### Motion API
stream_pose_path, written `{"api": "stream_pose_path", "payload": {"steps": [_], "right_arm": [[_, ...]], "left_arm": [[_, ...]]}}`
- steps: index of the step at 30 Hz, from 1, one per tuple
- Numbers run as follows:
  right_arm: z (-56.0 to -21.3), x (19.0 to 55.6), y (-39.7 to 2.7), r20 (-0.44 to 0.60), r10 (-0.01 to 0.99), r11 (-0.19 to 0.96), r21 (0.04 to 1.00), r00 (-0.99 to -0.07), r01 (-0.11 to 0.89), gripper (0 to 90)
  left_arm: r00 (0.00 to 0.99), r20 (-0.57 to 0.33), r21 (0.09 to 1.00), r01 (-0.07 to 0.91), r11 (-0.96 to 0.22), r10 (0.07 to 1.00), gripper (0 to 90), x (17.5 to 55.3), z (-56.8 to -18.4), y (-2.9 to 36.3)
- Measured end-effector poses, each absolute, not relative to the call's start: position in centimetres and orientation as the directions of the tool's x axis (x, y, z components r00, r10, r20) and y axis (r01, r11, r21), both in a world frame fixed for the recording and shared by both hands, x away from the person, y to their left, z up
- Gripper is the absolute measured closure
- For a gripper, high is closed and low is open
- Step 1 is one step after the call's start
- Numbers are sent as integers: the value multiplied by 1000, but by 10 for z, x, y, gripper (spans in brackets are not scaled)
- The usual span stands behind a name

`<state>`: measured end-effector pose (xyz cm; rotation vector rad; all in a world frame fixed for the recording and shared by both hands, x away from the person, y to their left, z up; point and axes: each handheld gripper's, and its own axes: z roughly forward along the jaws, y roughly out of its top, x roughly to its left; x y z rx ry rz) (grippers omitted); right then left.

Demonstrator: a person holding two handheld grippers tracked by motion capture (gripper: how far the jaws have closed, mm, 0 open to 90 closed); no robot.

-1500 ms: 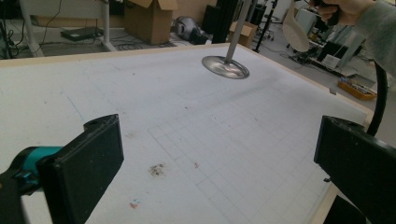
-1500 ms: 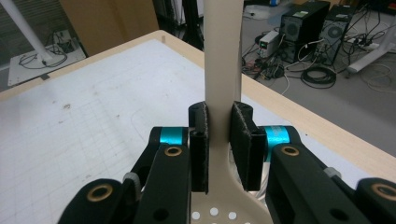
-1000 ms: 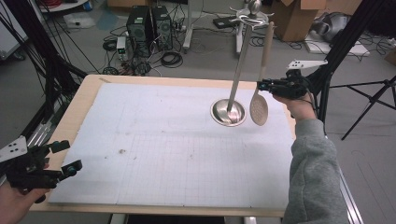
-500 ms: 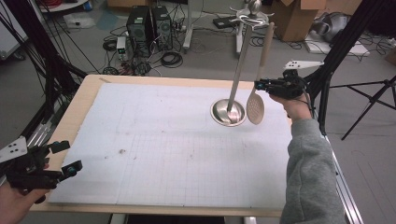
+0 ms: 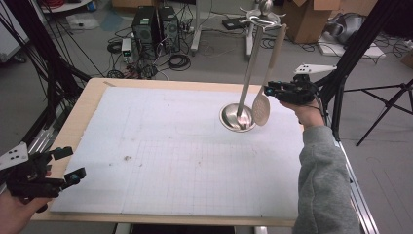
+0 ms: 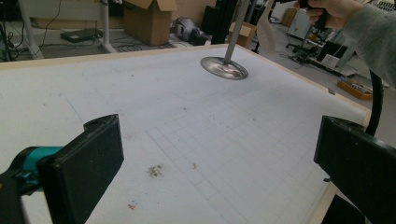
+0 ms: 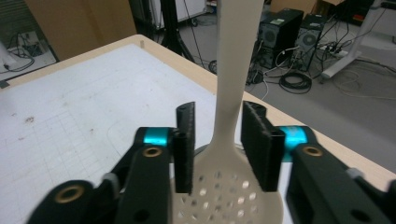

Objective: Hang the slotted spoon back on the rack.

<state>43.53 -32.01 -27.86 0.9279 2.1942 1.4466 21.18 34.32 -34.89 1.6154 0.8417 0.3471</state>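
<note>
The right gripper (image 7: 217,144) has closed in on the skimmer (image 5: 262,108) neck, jaws slightly parted, not clamping; left gripper (image 5: 61,165) gapes empty at seven o'clock.

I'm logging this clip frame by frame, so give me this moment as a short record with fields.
surface: white gridded mat on a wood-edged table
stand: metal utensil stand, round base on the mat, pole upright
utensil: beige slotted spoon hanging from the stand's top, bowl down
right gripper: jaws either side of the spoon's neck, gaps visible, not clamped
left gripper: open, holding nothing, at the mat's near left corner
</note>
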Motion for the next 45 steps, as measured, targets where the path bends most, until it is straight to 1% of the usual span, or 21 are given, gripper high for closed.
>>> {"api": "stream_pose_path", "payload": {"steps": [2, 7, 10, 11, 12, 16, 31, 38, 45], "right_arm": [[-277, 432, -320, 70, 697, 251, 908, -713, 335, 527], [-277, 422, -322, 54, 712, 237, 920, -700, 312, 326], [-281, 417, -322, 55, 718, 226, 924, -694, 307, 180], [-281, 415, -321, 58, 720, 230, 920, -692, 317, 145], [-282, 413, -319, 57, 722, 234, 918, -690, 320, 139], [-286, 401, -313, 36, 709, 234, 930, -704, 284, 117], [-308, 362, -298, -7, 706, 282, 920, -709, 272, 113], [-323, 343, -301, 39, 711, 230, 931, -702, 284, 113], [-337, 335, -302, 64, 715, 197, 937, -696, 288, 112]], "left_arm": [[692, -225, 946, 324, -16, 686, 18, 212, -348, 344], [688, -219, 948, 317, -15, 691, 18, 213, -348, 346], [684, -213, 950, 312, -16, 698, 19, 214, -348, 345], [685, -210, 950, 312, -20, 698, 18, 215, -348, 345], [686, -207, 951, 309, -21, 697, 18, 216, -348, 344], [688, -201, 953, 301, -21, 697, 19, 221, -348, 340], [701, -203, 957, 291, -14, 684, 18, 243, -348, 324], [703, -201, 960, 280, -6, 682, 18, 250, -348, 318], [702, -192, 963, 268, -5, 686, 18, 252, -348, 316]]}}
